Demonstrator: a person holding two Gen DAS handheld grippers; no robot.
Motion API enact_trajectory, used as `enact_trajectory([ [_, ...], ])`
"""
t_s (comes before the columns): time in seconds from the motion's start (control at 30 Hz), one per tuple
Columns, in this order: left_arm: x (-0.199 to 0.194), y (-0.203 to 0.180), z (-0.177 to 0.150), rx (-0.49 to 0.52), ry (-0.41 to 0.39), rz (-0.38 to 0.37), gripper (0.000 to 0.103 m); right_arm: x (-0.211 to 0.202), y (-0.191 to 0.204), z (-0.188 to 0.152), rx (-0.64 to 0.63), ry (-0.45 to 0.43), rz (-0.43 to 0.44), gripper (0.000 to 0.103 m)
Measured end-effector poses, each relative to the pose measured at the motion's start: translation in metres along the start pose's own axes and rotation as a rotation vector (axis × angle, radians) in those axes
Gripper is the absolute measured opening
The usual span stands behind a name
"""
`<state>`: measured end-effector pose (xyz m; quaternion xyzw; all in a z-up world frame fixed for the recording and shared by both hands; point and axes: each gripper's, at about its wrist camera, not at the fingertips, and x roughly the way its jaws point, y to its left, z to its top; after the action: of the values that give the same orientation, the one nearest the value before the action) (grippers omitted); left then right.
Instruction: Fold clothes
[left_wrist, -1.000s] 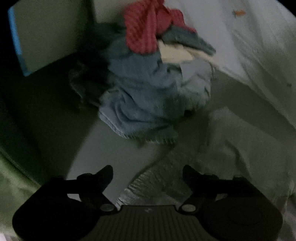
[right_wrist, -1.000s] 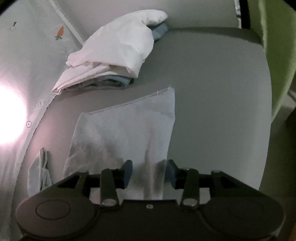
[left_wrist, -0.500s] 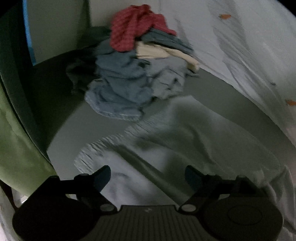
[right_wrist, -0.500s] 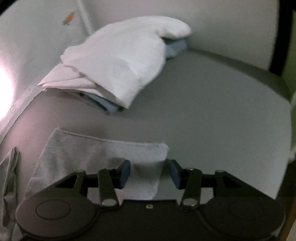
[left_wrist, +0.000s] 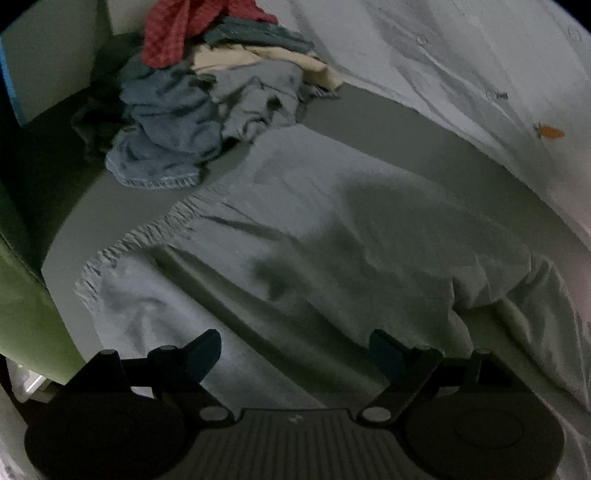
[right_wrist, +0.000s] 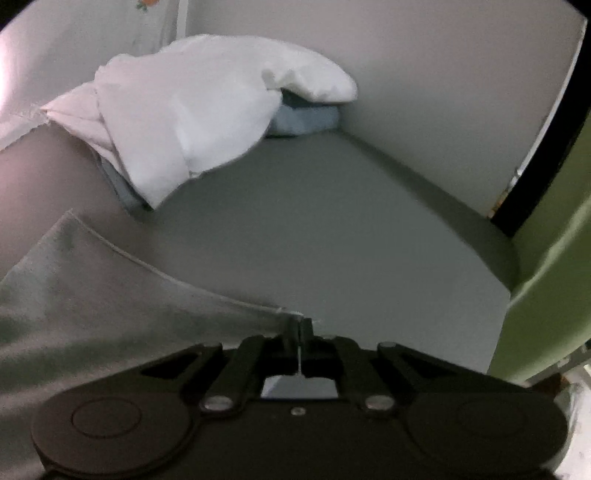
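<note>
While the pale grey shorts (left_wrist: 295, 258) lay spread flat on the grey desk (right_wrist: 332, 221), I had my right hand-held gripper (right_wrist: 299, 328) pinched tight on a hemmed corner of them, the jaws pressed together with the cloth edge between, which I judged was the hold needed to draw that corner across for a fold. My left hand-held gripper (left_wrist: 295, 350) hung over the waistband end with its jaws spread wide and nothing between them, placed, I supposed, to take the opposite edge so the cloth would stay taut. The gathered elastic waistband (left_wrist: 140, 240) faced the near edge of the desk, which left the garment's length free to double over. Only the left view showed me the heap of unfolded clothes (left_wrist: 207, 103), blue, cream and red, crumpled in the far corner, just beside the shorts, and the white carrot-print sheet (left_wrist: 480, 92) alongside. Only the right view showed the pinch itself and the stack of folded laundry (right_wrist: 192, 110), white over blue, well apart from the gripped corner.
</note>
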<state>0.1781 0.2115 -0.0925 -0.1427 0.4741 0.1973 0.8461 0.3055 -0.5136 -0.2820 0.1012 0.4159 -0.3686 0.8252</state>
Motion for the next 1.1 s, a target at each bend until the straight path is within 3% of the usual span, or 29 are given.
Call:
enact_trajectory([
  [0.03,0.001,-0.002,0.0,0.002,0.003,-0.001,0.088,-0.001,-0.003,0.001,0.019,0.007,-0.003,0.017],
  [0.1,0.003,-0.003,0.002,0.002,0.008,-0.01,0.088,-0.004,-0.008,0.004,0.072,0.01,-0.008,0.028],
  [0.3,0.006,-0.008,0.009,0.059,-0.002,0.004,0.092,-0.031,0.002,0.018,0.162,-0.054,0.02,0.041],
  [0.5,0.023,-0.003,0.023,0.063,0.024,0.009,0.094,-0.065,0.051,0.029,0.157,-0.119,0.154,0.04],
  [0.63,0.04,0.0,0.041,0.069,0.029,0.009,0.094,-0.078,0.103,0.026,0.096,-0.119,0.288,0.021],
  [0.73,0.057,-0.001,0.061,0.094,0.014,0.006,0.094,-0.085,0.142,0.023,0.069,-0.106,0.375,0.015],
  [0.97,0.094,-0.008,0.124,0.171,-0.059,0.036,0.086,-0.081,0.228,0.041,0.065,-0.039,0.48,0.016],
  [1.1,0.119,-0.009,0.153,0.224,-0.102,0.074,0.082,-0.072,0.274,0.058,0.053,0.001,0.511,0.022],
])
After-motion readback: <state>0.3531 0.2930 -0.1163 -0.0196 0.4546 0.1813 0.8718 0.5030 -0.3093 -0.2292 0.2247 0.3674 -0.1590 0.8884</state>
